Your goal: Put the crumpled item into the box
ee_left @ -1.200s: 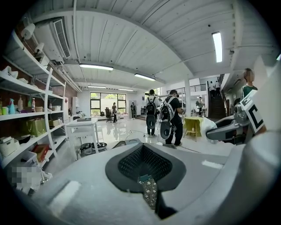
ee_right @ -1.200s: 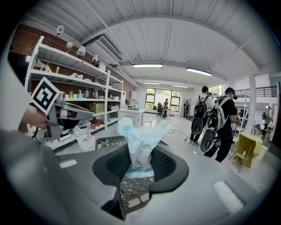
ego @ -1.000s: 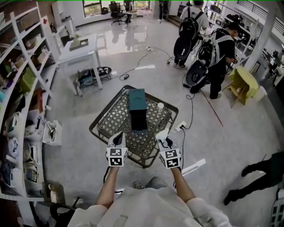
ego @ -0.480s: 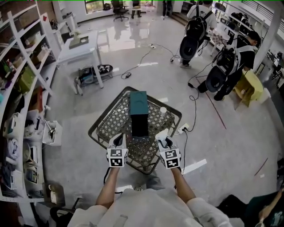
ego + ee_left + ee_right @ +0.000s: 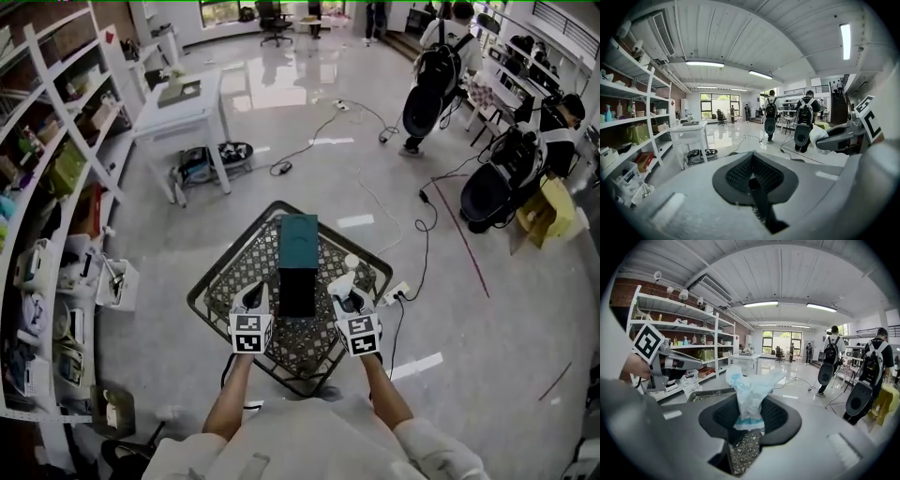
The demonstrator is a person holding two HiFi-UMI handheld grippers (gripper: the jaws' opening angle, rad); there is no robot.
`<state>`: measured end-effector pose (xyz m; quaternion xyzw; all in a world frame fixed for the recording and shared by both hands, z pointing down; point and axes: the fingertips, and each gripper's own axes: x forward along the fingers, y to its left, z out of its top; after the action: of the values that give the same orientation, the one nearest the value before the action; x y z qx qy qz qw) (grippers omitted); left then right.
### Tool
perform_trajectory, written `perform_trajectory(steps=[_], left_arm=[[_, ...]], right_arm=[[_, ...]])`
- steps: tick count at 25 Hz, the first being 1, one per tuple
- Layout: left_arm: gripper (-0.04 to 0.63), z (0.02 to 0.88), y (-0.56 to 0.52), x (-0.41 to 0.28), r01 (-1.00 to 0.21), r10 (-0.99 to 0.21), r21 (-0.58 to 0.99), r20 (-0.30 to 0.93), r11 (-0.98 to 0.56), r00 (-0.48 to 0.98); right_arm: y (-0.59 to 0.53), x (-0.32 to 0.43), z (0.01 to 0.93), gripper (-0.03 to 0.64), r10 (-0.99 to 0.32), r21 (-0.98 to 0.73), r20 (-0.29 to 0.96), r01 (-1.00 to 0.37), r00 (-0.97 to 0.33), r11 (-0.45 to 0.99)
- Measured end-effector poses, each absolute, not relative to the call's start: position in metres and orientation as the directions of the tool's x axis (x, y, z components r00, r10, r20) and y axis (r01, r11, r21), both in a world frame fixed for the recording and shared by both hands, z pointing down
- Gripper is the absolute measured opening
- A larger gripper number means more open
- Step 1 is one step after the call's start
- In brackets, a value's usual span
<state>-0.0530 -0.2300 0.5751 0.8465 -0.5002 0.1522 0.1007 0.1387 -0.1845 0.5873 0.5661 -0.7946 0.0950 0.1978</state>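
On the metal lattice table [image 5: 239, 272] lies a long teal box [image 5: 300, 242], its near end open and dark inside [image 5: 297, 292]. My right gripper [image 5: 344, 291] [image 5: 747, 420] is shut on the crumpled white item with blue print [image 5: 749, 392] [image 5: 339, 283], which sticks up from the jaws just right of the box's open end. My left gripper [image 5: 252, 294] [image 5: 751, 164] hovers left of that open end, shut with nothing in it. A small white object [image 5: 351, 263] sits on the table beyond the right gripper.
Shelving [image 5: 52, 187] lines the left side. A white table [image 5: 183, 108] stands at the back left. People with backpacks [image 5: 436, 80] are at the back right. Cables and a power strip [image 5: 398, 292] lie on the floor right of the lattice table.
The lattice table and box have drawn closer, so both grippers now sit over its near part. The right gripper's hold on the crumpled item is unchanged. The people behind have shifted.
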Motion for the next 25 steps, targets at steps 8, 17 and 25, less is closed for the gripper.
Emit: perform_trajectory(steps=[8, 17, 25], left_arm=[[0.006, 0.573, -0.266, -0.051, -0.911, -0.844, 0.0, 0.374, -0.413, 0.383], [0.006, 0.587, -0.284, -0.042, -0.93, -0.849, -0.019, 0.415, -0.366, 0.326], [0.006, 0.606, -0.298, -0.062, -0.937, -0.844, -0.009, 0.437, -0.349, 0.31]], right_arm=[[-0.234, 0.145, 0.59, 0.121, -0.839, 0.05, 0.419, -0.913, -0.349, 0.404], [-0.268, 0.146, 0.612, 0.121, -0.799, -0.003, 0.436, -0.888, -0.414, 0.459], [-0.286, 0.128, 0.637, 0.121, -0.775, -0.021, 0.464, -0.879, -0.43, 0.476]])
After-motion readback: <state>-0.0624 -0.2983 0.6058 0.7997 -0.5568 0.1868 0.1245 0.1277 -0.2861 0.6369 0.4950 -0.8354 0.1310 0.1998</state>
